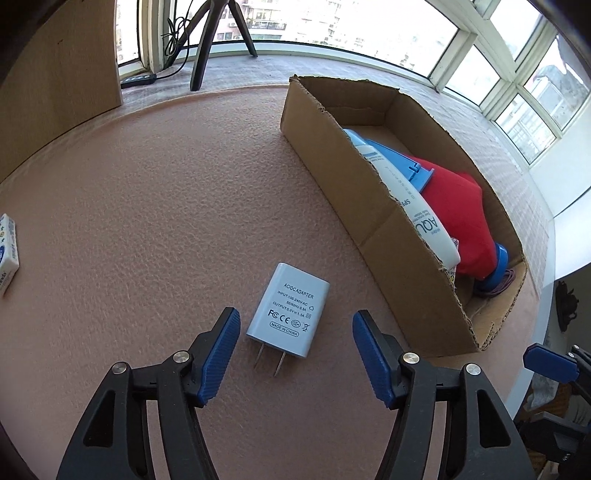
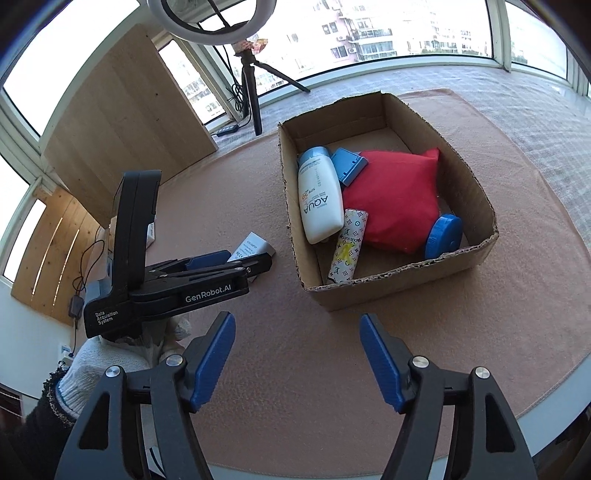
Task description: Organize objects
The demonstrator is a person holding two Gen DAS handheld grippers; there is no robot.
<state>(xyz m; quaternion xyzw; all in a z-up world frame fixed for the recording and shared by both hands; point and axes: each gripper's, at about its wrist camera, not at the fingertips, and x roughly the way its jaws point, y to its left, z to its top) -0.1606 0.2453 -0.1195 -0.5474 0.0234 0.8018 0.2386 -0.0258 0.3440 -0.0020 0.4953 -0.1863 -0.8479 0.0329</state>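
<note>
Fingers of our left gripper point(image 1: 293, 354) and right gripper point(image 2: 297, 358) spread empty; the box point(image 2: 295, 236) holds several items, while the adapter point(image 1: 287, 311) awaits.

Bright daylight from windows point(image 1: 369, 29), overexposed; sharp focus, fisheye-bent edges.

Small box point(image 1: 7, 253) cut off; adapter point(image 2: 251, 248) half hidden.

I read "AC/DC ADAPTER", "INPUT:100-240V AC", "OUTPUT:5.0V 1.5A", FCC and CE marks and "MADE IN CHINA" on the white adapter point(image 1: 287, 311). The white bottle point(image 2: 320, 195) in the box says "AQUA" and "SPF 50". My left gripper point(image 2: 236, 261) carries "GenRobot.AI" and "Data Acquisition System".
</note>
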